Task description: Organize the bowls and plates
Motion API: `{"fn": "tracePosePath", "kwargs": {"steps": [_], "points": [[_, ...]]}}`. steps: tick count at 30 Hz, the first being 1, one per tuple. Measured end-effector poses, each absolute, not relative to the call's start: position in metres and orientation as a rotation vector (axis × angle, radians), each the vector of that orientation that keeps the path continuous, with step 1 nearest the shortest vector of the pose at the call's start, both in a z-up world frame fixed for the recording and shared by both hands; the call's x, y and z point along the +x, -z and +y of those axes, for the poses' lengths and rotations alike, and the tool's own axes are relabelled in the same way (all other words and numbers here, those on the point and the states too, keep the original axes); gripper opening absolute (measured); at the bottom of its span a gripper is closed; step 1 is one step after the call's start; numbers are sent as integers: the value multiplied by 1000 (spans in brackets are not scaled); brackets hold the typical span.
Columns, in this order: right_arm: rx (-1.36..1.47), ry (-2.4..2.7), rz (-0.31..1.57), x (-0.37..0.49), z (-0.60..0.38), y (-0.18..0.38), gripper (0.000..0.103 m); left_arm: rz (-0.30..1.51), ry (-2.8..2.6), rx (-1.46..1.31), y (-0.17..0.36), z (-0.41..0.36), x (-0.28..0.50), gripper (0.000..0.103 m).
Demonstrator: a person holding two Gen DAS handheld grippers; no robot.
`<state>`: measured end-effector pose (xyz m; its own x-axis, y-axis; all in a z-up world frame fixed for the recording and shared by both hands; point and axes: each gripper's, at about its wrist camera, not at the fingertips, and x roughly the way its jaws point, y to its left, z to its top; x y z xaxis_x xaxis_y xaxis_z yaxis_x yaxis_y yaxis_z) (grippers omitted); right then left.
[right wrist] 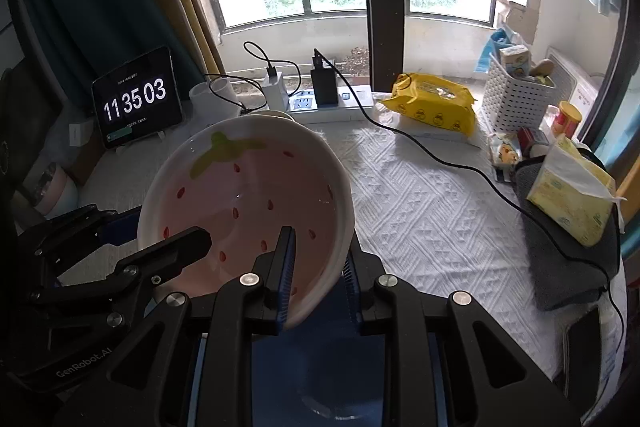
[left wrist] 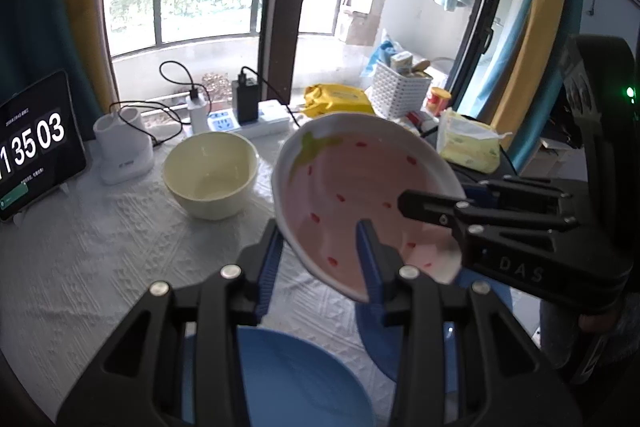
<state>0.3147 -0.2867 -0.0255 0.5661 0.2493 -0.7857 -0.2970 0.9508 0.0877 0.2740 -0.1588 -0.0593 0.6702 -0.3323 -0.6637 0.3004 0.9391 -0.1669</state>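
Above the white-clothed surface (left wrist: pixel 100 247), in the left wrist view, the left hand-held gripper (left wrist: pixel 320 251) pinches the near rim of the strawberry bowl (left wrist: pixel 352 183); a cream bowl (left wrist: pixel 210 173) stands behind, a blue plate (left wrist: pixel 296 379) below. From the right wrist view, the right hand-held gripper (right wrist: pixel 318 267) pinches the same bowl's rim, tilted in the air.

Daylight from the window (left wrist: pixel 180 3), sky blown out there; table evenly lit, sharp; fisheye bends and darkens edges.
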Motion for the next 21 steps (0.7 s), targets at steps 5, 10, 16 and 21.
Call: {"fn": "tracePosePath", "kwargs": {"steps": [5,10,16,21], "points": [[-50,-308,910,303,-297,23,25,757,370,-45,59,-169,263,39],[-50,-296,912,293,-307,24,25,772,384,-35,64,-179,255,39],[-31,-283,919,283,-322,28,25,789,403,-17,69,-194,246,39],[-11,-268,932,274,-334,34,25,803,420,2,74,-206,242,39]]}}
